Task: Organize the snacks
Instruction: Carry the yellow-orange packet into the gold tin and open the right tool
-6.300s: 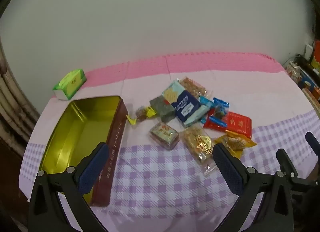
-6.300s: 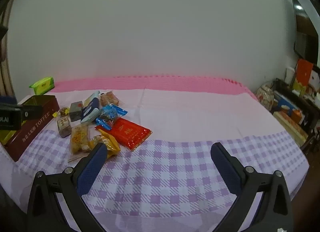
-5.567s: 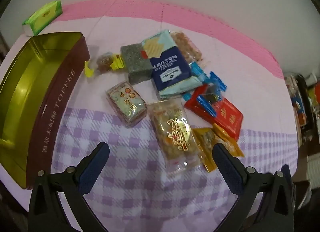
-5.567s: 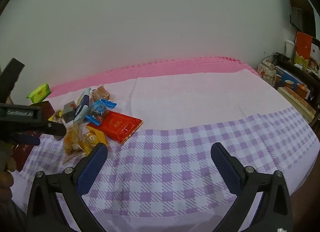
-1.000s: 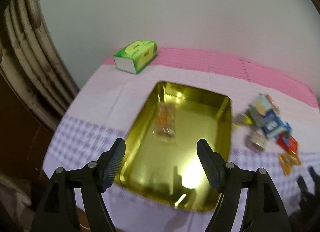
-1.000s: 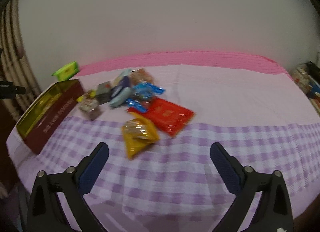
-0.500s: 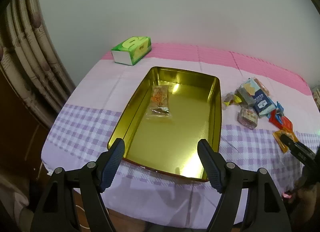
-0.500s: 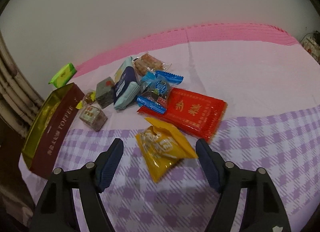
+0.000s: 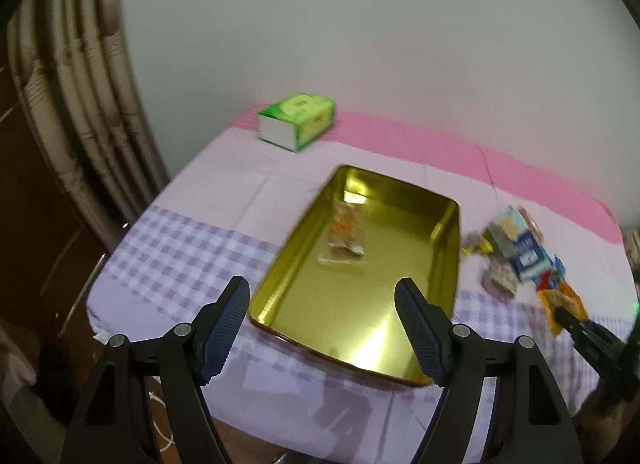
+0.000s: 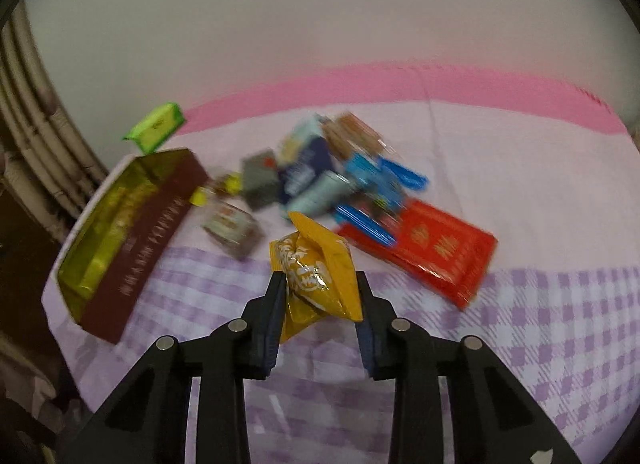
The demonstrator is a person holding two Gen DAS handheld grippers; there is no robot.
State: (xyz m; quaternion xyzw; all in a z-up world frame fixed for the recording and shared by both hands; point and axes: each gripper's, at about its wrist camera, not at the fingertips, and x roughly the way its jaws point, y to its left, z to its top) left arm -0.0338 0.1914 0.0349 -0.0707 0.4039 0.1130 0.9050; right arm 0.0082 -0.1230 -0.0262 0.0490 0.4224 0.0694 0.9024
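Note:
A gold-lined toffee tin (image 9: 440, 284) with dark red sides (image 10: 148, 240) lies open on the cloth. One clear-wrapped snack (image 9: 346, 240) lies inside it. My left gripper (image 9: 324, 324) is open and empty above the tin's near edge. My right gripper (image 10: 320, 296) is shut on a yellow snack packet (image 10: 316, 272) and holds it above the cloth. It also shows in the left wrist view (image 9: 560, 304). The other snacks form a pile (image 10: 320, 176) right of the tin, with a red packet (image 10: 436, 248) at its near right.
A green tissue pack (image 9: 298, 120) lies at the far left corner by the wall, also in the right wrist view (image 10: 156, 126). A curtain (image 9: 72, 104) hangs left of the table. The table's front edge is close below both grippers.
My right gripper has closed on the yellow packet and lifted it off the cloth. My left gripper has stayed open over the tin, shifting slightly.

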